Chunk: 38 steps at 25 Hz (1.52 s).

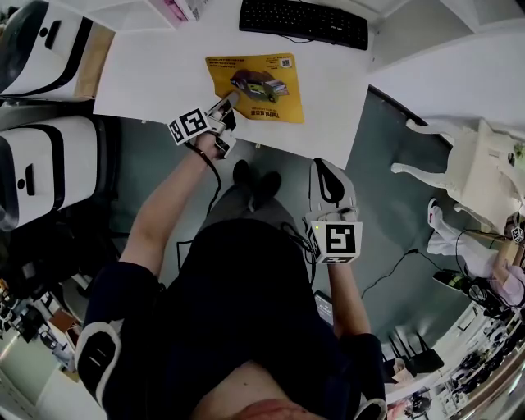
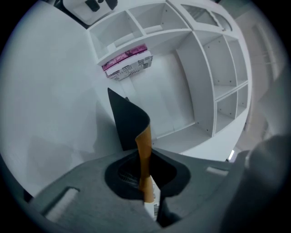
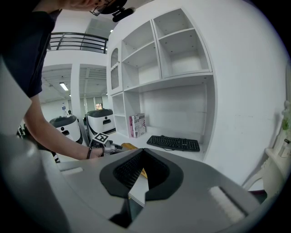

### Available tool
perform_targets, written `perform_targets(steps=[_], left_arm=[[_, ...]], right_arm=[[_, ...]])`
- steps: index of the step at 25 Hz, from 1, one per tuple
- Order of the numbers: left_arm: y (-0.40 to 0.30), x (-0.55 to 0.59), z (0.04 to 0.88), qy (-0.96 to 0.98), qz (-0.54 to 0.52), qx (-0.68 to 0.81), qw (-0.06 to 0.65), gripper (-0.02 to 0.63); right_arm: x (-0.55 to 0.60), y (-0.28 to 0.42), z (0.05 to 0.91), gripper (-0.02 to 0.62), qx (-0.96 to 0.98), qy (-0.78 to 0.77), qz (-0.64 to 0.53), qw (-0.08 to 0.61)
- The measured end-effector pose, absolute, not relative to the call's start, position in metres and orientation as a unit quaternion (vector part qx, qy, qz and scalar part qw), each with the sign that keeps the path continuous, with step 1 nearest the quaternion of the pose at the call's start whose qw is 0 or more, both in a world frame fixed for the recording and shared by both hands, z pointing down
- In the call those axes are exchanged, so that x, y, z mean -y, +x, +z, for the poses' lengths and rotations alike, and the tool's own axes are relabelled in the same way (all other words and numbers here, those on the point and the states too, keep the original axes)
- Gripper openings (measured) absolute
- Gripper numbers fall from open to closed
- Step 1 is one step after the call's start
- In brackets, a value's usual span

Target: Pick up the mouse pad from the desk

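Observation:
The yellow mouse pad (image 1: 256, 86) with a car picture lies on the white desk (image 1: 156, 74), its near left corner lifted. My left gripper (image 1: 228, 100) is shut on that corner. In the left gripper view the pad (image 2: 144, 150) stands up between the jaws of the left gripper (image 2: 146, 191), curling so that its orange face and black underside both show. My right gripper (image 1: 326, 166) hangs off the desk's near edge, below and right of the pad. Its jaws look shut with nothing between them, and in its own view the right gripper (image 3: 136, 191) points toward the desk.
A black keyboard (image 1: 303, 20) sits at the desk's back, beyond the pad. A pink-and-white box (image 2: 127, 63) stands by the white shelving (image 2: 204, 68). Two white machines (image 1: 41, 57) stand left of the desk, and a white chair (image 1: 467, 164) is at the right.

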<state>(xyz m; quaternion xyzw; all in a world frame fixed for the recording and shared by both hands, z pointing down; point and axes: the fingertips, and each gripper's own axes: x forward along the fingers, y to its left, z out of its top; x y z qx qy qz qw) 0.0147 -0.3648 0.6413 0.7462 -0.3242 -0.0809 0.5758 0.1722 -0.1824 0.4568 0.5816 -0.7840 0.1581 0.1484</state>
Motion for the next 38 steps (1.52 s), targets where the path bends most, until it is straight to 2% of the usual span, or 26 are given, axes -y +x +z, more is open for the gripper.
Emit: perform_targets(steps=[17, 38], left_arm=[[0.019, 0.349, 0.546, 0.842, -0.05, 0.313, 0.436, 0.015], [-0.004, 0.314, 0.427, 0.916, 0.024, 0.361, 0.171, 0.015]], right_arm=[[0.174, 0.168, 0.443, 0.0, 0.787, 0.585, 0.139, 0.139], [0.168, 0.167, 0.414, 0.0, 0.789, 0.597, 0.08, 0.119]])
